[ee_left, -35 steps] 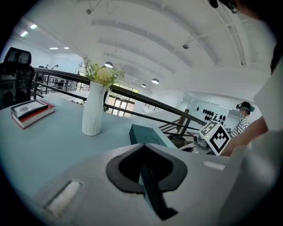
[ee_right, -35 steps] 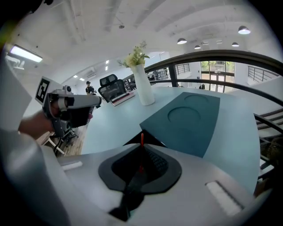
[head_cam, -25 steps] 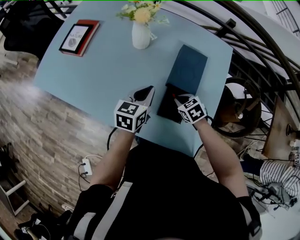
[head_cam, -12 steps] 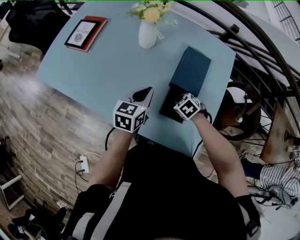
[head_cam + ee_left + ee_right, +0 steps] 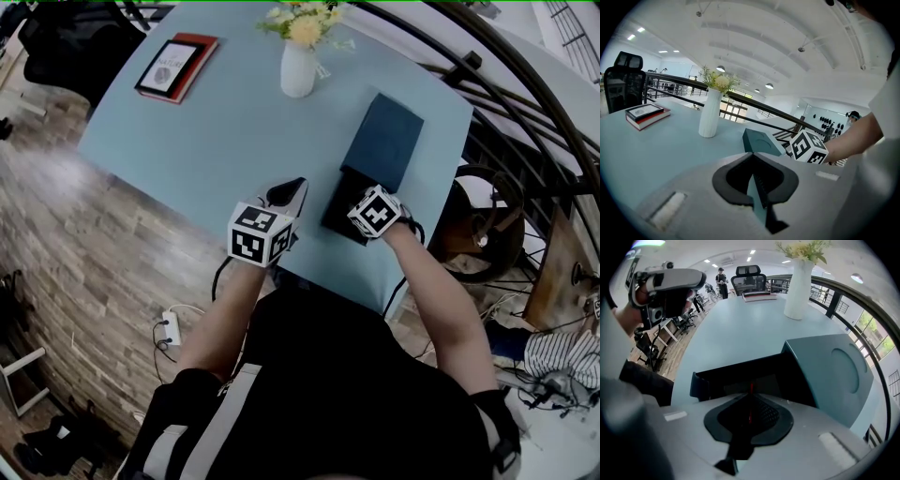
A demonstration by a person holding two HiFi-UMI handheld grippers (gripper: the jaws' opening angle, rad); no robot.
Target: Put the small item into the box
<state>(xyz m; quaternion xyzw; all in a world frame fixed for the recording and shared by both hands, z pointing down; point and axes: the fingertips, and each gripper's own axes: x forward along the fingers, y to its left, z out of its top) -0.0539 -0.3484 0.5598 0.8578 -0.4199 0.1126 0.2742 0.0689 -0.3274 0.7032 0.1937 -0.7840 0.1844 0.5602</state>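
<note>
My right gripper is pinched shut on the item, which shows only as a thin red sliver standing upright between the jaws. Too little of it is visible to tell its shape. The gripper sits at the near end of the box, with the item above the box's dark open inside and, as far as I can tell, not yet set down. The box is a shallow dark tray with low teal walls at the near right corner of the table. Its teal lid, marked with a round emboss, lies just beyond it towards the far right edge. My left gripper hangs over the table's near edge, left of the box, jaws all but together and holding nothing. To finish well, I judge I should lower the right gripper until the item is inside the walls. I should keep it away from the near wall, part the jaws only a little so the sliver drops flat, then lift straight up. Something this thin may cling to a pad or tip against the wall.
</note>
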